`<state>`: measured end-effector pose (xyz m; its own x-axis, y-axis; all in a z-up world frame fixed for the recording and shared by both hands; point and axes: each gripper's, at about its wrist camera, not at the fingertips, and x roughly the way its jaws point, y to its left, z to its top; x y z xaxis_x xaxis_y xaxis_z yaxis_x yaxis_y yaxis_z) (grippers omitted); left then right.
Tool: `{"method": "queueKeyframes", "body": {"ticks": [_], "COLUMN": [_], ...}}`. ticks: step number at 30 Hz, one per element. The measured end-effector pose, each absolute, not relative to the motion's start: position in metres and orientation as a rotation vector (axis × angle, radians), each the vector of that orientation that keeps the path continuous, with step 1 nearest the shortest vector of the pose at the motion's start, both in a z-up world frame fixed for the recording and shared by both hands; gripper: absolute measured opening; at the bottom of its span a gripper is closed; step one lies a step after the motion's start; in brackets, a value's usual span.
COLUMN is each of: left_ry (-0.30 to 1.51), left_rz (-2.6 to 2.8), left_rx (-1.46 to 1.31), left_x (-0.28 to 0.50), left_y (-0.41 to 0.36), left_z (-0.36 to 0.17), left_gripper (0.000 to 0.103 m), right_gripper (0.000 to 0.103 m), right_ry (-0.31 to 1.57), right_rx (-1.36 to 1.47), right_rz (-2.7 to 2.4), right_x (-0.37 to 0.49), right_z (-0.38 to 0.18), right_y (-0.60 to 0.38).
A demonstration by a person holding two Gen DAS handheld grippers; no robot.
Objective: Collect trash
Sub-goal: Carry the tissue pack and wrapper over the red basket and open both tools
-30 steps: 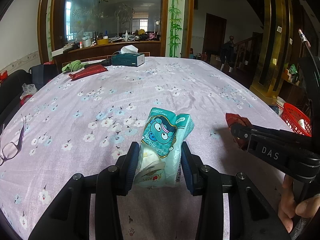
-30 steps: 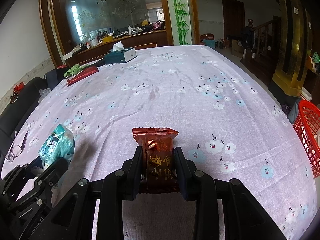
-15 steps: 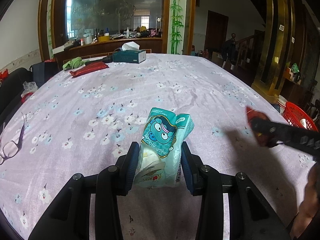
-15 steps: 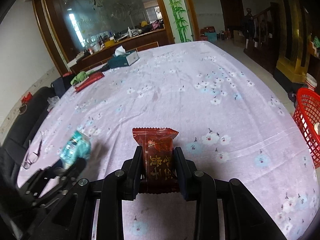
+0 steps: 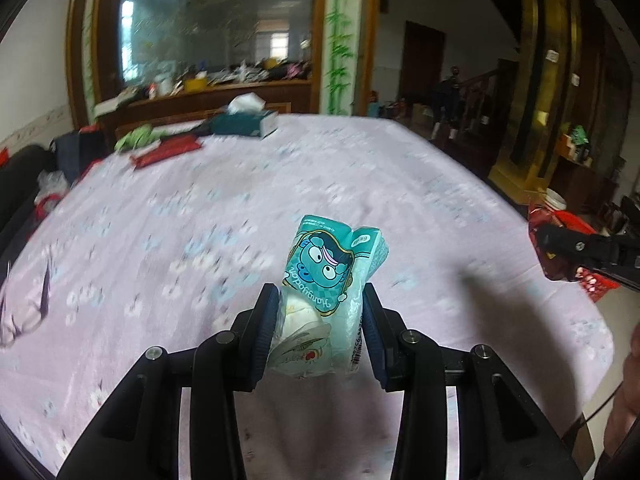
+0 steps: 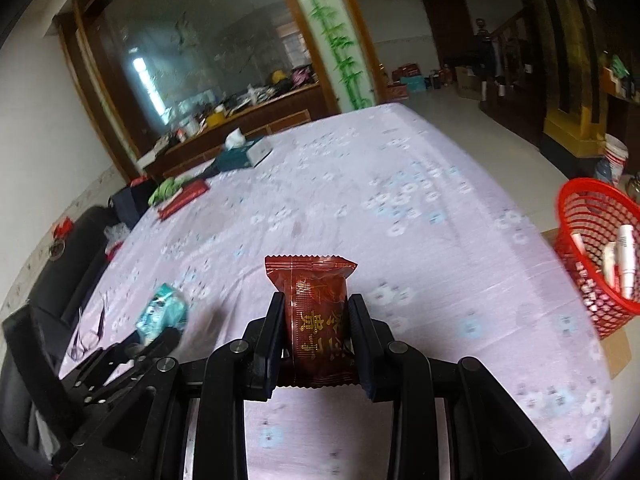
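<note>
My left gripper [image 5: 320, 320] is clenched on a teal tissue packet [image 5: 324, 280] printed with a cartoon face; the packet stands between the two pads, its top poking up ahead of the fingertips, lifted clear of the surface [image 5: 200, 220] with its lilac flowered cloth. My right gripper [image 6: 316, 320] is clenched on a dark red snack wrapper [image 6: 316, 312] with gold lettering; the wrapper stands upright between the pads, its crimped top edge above them.

From the left wrist view, the right gripper shows at the far right edge, off to the right of and ahead of my left gripper, with the red wrapper at its tip; from the right wrist view, the left gripper and its teal packet sit low to the left.

A red mesh basket [image 6: 592, 248] stands to the right of my right gripper, beyond the edge of the surface and below its level, on a cardboard box; white tubes lie inside it. A pair of glasses [image 5: 28, 300] lies on the cloth far to the left of my left gripper. Well ahead of both grippers, at the far end of the surface, are a teal tissue box [image 5: 244, 124], a flat red pouch [image 5: 164, 152] and a green cloth [image 5: 136, 136] just beside it. The cloth pattern is motion-blurred in both views.
</note>
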<state>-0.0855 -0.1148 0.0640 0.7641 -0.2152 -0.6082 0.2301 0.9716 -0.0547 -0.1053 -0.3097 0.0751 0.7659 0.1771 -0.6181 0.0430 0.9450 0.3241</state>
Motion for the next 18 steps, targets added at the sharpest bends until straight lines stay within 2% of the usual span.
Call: {"method": "queueKeyframes", "body": {"ticks": [6, 11, 18], "left_ry": [0.659, 0.702, 0.762], "left_rz": [-0.461, -0.695, -0.906], "left_rx": [0.037, 0.049, 0.096], "left_x": [-0.085, -0.079, -0.068], "left_y": [-0.171, -0.248, -0.370], "left_z": [0.098, 0.116, 0.116], "left_gripper": [0.040, 0.040, 0.041], "right_gripper": [0.033, 0.033, 0.033], "right_ry": [0.640, 0.583, 0.539], "right_rx": [0.422, 0.482, 0.567], "right_rz": [-0.022, -0.147, -0.277], "right_x": [-0.126, -0.149, -0.167], "right_z": [0.091, 0.102, 0.108], "right_y": [-0.379, -0.453, -0.545]}}
